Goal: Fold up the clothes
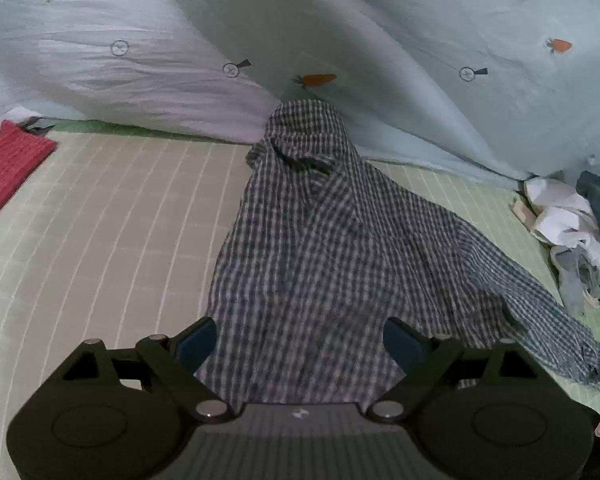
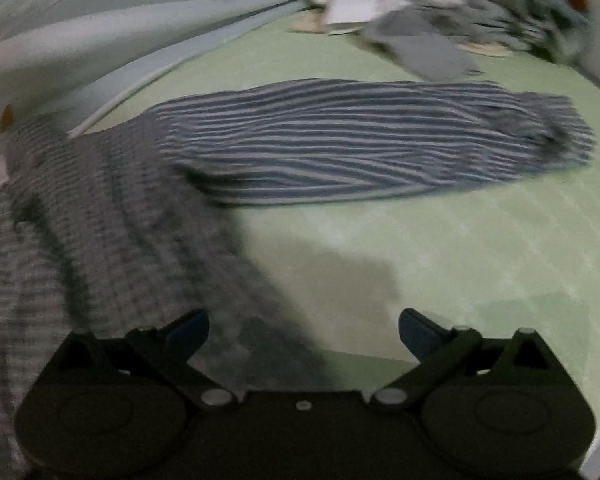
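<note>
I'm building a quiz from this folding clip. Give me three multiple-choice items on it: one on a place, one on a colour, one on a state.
1. Where does the checked shirt lie?
A. spread on the green mat
B. hung on a hanger
C. in a basket

2. What colour is the folded cloth at the mat's left edge?
A. yellow
B. red
C. black

3. How does the left gripper stand?
A. shut on the shirt
B. shut on nothing
C. open, holding nothing

Answers:
1 A, the shirt lies flat with one sleeve stretched out.
2 B, it shows red in the left wrist view.
3 C, both fingers stand wide apart above the cloth.
</note>
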`<state>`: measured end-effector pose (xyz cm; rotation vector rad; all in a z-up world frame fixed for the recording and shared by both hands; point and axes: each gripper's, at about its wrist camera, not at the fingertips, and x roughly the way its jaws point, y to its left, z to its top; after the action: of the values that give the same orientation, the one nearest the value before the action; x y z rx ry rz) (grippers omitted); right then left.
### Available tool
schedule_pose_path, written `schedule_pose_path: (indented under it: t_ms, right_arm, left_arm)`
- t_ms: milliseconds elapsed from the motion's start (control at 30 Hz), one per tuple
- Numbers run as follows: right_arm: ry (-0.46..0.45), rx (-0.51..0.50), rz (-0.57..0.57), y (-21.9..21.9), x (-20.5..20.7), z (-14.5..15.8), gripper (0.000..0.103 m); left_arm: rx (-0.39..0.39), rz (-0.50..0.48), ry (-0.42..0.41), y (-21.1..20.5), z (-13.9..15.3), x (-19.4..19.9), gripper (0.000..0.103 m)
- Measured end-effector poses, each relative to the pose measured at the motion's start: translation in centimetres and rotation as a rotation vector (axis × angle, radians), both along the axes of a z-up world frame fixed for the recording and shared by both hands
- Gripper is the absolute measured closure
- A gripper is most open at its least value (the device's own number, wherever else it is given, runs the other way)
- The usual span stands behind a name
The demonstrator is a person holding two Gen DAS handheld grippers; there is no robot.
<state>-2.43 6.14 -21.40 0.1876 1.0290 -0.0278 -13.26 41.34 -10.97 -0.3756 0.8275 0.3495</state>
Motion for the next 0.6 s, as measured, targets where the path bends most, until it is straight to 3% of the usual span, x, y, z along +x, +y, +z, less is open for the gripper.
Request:
schedule_pose_path:
  t_ms: [167,600]
  right_arm:
    - [-0.003,0.004,-0.071,-5.1,-0.2,-1.0,0.0]
    - [-0.088,-0.11,-0.077,-10.9,4.3,-1.9,0.0]
  left_arm:
    - [0.017,0.035,0.014,-3.0,0.0,-1.9,0.012]
    - [0.051,0.154,0.019,-7.0,-0.2,-2.8,0.007]
